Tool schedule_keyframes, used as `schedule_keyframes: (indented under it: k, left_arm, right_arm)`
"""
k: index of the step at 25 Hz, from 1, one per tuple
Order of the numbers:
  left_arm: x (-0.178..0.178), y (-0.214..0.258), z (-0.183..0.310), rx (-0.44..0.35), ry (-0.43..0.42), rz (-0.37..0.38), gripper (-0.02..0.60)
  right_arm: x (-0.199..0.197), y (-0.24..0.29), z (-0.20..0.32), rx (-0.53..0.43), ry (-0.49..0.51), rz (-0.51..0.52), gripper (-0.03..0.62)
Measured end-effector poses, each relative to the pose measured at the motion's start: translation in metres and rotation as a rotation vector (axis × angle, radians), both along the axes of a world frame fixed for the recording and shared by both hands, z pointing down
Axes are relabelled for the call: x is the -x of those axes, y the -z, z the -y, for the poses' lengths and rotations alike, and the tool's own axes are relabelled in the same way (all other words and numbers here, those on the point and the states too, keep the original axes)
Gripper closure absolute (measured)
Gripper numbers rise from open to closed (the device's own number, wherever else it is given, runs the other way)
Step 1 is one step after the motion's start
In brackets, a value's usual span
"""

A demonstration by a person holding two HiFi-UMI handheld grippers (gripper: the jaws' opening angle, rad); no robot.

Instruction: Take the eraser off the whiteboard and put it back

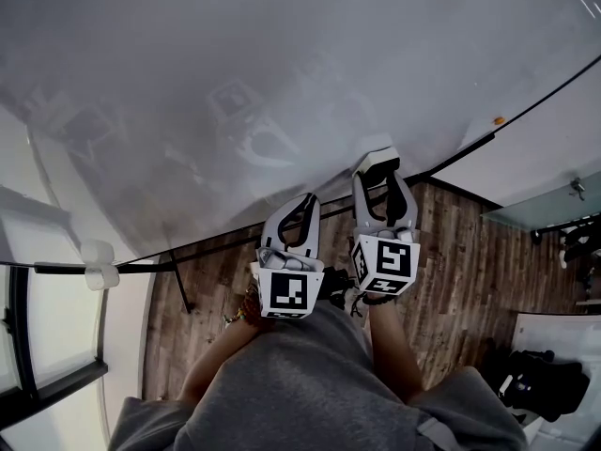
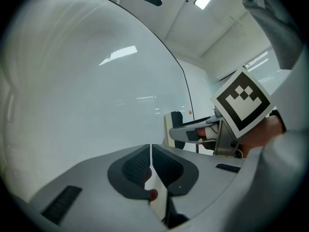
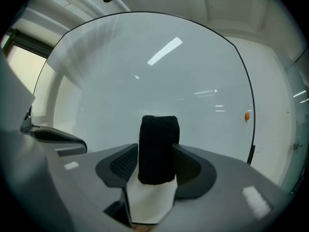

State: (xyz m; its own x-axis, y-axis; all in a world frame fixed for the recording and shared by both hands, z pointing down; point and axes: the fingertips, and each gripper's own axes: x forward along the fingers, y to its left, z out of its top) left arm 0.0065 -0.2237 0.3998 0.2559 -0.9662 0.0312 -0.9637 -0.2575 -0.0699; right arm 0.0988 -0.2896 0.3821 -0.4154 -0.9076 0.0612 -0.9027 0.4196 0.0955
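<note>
The whiteboard (image 1: 235, 83) fills the view ahead. Its eraser (image 3: 158, 149), black felt on a white body, stands upright between the pads of my right gripper (image 3: 155, 166), and both pads touch its sides. In the head view the eraser (image 1: 376, 154) rests against the board at the tip of the right gripper (image 1: 378, 172). My left gripper (image 1: 302, 207) hangs just left of it, short of the board, its pads together and nothing held. The left gripper view shows the shut left gripper (image 2: 150, 153), with the eraser (image 2: 175, 125) off to its right.
A small orange magnet (image 1: 499, 120) sticks to the board near its right edge. The board's black frame (image 1: 526, 111) runs there. Below lie a wooden floor (image 1: 470, 271), a black bag (image 1: 537, 380) at the right and a white fitting (image 1: 100, 264) at the left.
</note>
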Motion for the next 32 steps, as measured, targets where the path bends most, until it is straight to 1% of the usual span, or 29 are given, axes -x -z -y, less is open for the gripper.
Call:
schedule_keyframes:
  k: [4, 8, 11, 16, 32]
  left_arm:
    - [0.0014, -0.0005, -0.0002, 0.009, 0.002, -0.009, 0.574]
    - [0.0033, -0.0029, 0.0010, 0.004, 0.010, 0.005, 0.574]
    - [0.0048, -0.0014, 0.0020, 0.012, 0.011, -0.006, 0.574]
    - [0.0060, -0.0055, 0.0029, 0.010, 0.018, 0.002, 0.574]
    - [0.0063, -0.0044, 0.0021, 0.014, 0.026, -0.012, 0.574]
  right_arm:
    - [-0.0011, -0.0004, 0.0015, -0.002, -0.008, -0.002, 0.381]
    - [-0.0019, -0.0016, 0.0035, 0.006, -0.017, 0.005, 0.393]
    - [-0.0013, -0.0017, 0.0053, 0.005, -0.023, 0.005, 0.398]
    - [-0.0019, -0.0014, 0.0053, 0.006, -0.027, 0.011, 0.395]
    - [-0.0007, 0.0004, 0.0013, 0.008, -0.011, 0.016, 0.411]
